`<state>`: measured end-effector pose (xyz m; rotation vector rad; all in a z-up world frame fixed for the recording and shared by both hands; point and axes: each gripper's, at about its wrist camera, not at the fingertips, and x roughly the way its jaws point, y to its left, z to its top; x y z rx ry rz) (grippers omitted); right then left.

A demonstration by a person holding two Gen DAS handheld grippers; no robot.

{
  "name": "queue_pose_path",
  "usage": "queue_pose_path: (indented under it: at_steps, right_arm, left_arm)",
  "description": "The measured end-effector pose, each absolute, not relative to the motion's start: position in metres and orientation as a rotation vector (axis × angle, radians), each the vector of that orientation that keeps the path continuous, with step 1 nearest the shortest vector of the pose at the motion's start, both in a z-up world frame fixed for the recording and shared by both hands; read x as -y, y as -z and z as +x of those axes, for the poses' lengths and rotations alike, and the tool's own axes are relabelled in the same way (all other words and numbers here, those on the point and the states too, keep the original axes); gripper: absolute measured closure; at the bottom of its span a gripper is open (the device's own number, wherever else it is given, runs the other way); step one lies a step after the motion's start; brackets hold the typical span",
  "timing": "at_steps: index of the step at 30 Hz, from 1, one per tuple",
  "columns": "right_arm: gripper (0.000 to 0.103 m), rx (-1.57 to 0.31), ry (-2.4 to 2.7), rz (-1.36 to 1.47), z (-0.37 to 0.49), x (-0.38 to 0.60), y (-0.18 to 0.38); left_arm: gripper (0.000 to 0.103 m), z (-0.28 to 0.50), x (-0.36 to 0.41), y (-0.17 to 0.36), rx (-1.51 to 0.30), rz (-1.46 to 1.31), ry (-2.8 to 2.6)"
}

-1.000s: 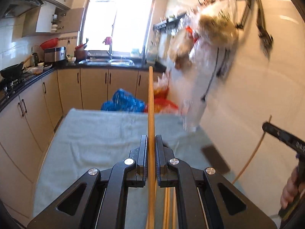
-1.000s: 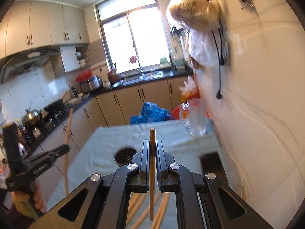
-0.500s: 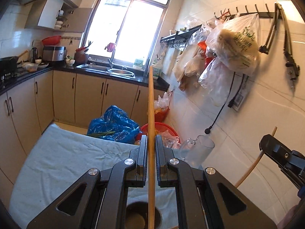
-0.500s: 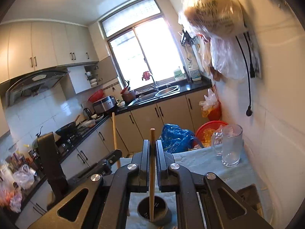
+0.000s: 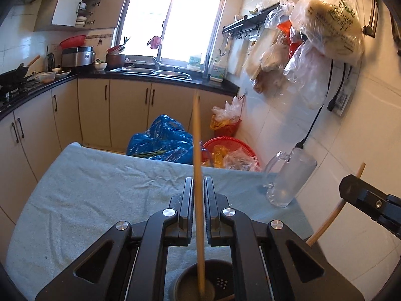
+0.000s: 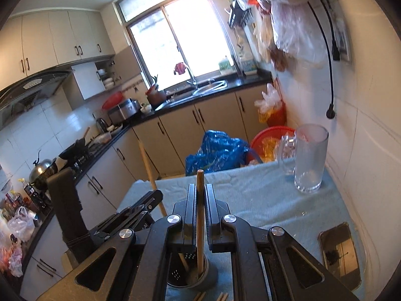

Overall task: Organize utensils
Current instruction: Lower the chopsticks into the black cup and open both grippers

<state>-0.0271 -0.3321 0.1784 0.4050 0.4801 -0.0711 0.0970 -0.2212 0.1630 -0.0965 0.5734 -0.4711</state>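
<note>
Chopsticks: one clamped in each gripper. Left gripper (image 5: 198,188) pinches a long chopstick (image 5: 196,150), lower end inside dark holder cup (image 5: 190,286) at 6 o'clock. Right gripper (image 6: 200,195) is clamped on a shorter chopstick (image 6: 200,215), tip down in same cup. Glass mug (image 6: 309,160) at 2 o'clock on cloth-covered worktop (image 5: 87,188); phone (image 6: 339,250) at 4 o'clock.

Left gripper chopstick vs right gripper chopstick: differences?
The left gripper chopstick sticks far above the gripper; the right gripper chopstick shows only a short end above it. The left one looks pale, the right one browner. Both are clamped upright over the dark holder.
</note>
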Motion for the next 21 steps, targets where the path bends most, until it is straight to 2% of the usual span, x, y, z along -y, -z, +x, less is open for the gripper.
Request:
queue_pose_path:
  at_steps: [3,6,8,9,18,21]
  right_arm:
    - [0.095,-0.494,0.070,0.425,-0.025,0.335,-0.171]
    - [0.091,-0.505,0.078,0.430,-0.025,0.336,-0.170]
    - [0.069,-0.501,0.086,0.426,-0.026,0.337,-0.171]
    - [0.065,-0.494,0.093,0.424,-0.028,0.336,-0.173]
    - [0.059,-0.465,0.108,0.401,-0.063,0.328,-0.202]
    - [0.053,-0.445,0.113,0.382,-0.086,0.321,-0.217]
  left_arm:
    - [0.093,0.095,0.218,-0.163,-0.581,-0.088,0.465]
    - [0.073,0.088,0.215,-0.169,-0.567,-0.081,0.452]
    - [0.065,0.081,0.211,-0.176,-0.548,-0.076,0.436]
    - [0.060,0.077,0.208,-0.180,-0.544,-0.075,0.432]
    - [0.052,0.037,0.164,-0.215,-0.516,-0.074,0.367]
    - [0.047,0.011,0.141,-0.227,-0.484,-0.073,0.349]
